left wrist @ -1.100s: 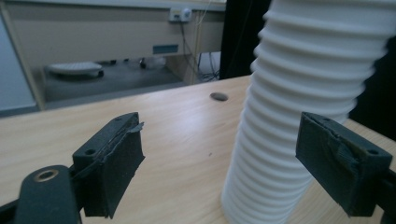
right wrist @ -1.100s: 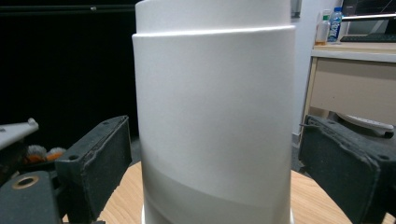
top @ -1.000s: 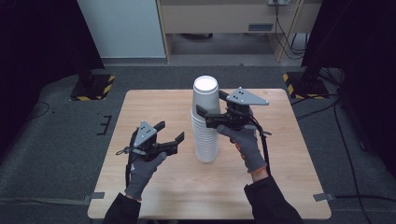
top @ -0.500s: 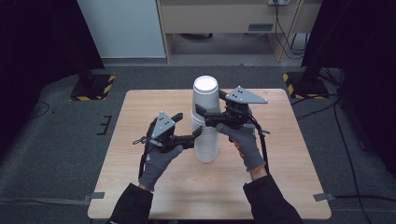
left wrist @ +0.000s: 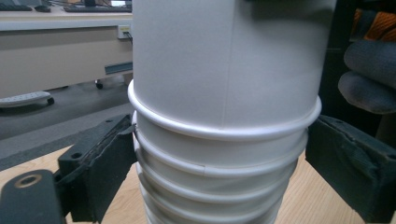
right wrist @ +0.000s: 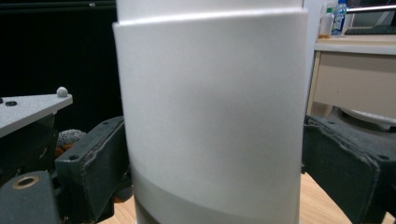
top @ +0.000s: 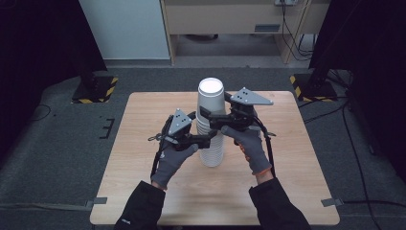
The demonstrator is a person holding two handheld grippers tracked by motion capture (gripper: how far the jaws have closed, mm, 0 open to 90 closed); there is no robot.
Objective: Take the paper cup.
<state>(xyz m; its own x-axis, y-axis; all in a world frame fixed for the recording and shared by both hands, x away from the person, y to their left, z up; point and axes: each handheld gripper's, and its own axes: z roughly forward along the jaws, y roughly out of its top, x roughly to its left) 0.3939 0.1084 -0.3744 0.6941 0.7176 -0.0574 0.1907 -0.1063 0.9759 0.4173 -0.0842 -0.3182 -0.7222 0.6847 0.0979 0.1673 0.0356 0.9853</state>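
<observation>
A tall stack of upturned white paper cups point(top: 211, 149) stands in the middle of the wooden table point(top: 297, 182). My left gripper point(top: 212, 138) reaches in from the left and is shut on the stack low down. In the left gripper view its jaws press the cup rims point(left wrist: 219, 182) from both sides. My right gripper point(top: 207, 115) comes from the right, higher up, and is shut on the top cup point(top: 211, 93). The wall of that cup point(right wrist: 210, 116) sits between the black jaws in the right gripper view.
Grey carpet surrounds the table. Black stands on yellow-striped bases point(top: 93, 88) point(top: 313, 86) rise at the back left and back right. A desk point(top: 230, 19) stands beyond the far edge, with cables trailing at the right.
My left gripper moved right from the open table to the stack and closed around its lower part. The right gripper stayed on the top cup.
</observation>
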